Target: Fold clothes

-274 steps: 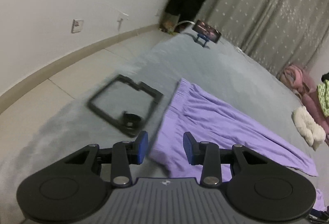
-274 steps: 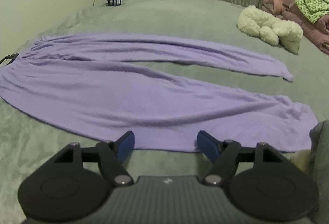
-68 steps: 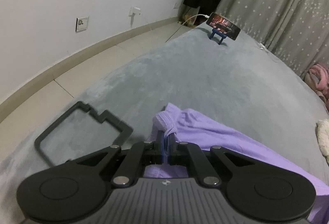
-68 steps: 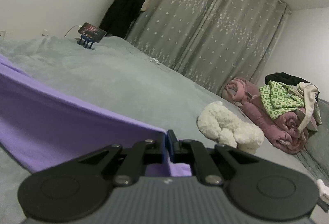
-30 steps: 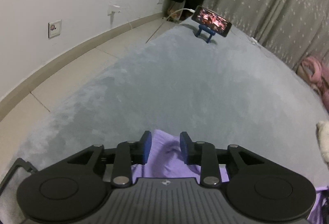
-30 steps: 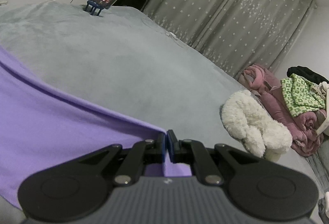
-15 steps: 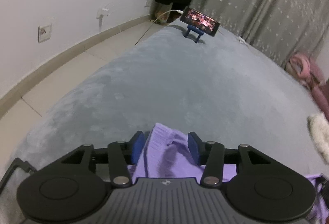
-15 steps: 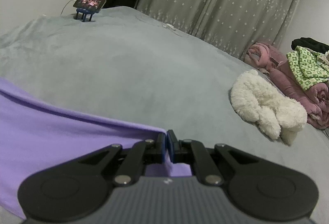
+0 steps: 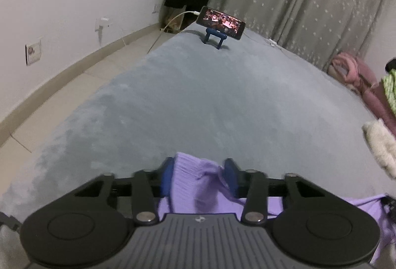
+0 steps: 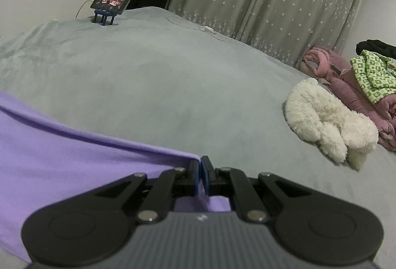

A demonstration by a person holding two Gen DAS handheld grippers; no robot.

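On the grey bed (image 10: 173, 76): purple trousers (image 10: 61, 150) running toward 9 o'clock from right gripper (image 10: 201, 176) clamped on hem; left gripper (image 9: 199, 176) wide around waistband.

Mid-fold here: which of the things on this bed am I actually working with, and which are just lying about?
Part of the job:
- purple trousers
- right claw, shut on the trousers' edge
- left claw, open, with the cloth between its fingers

Just lying about:
- phone on its blue stand
- white fluffy garment
- pink bedding
- green patterned garment
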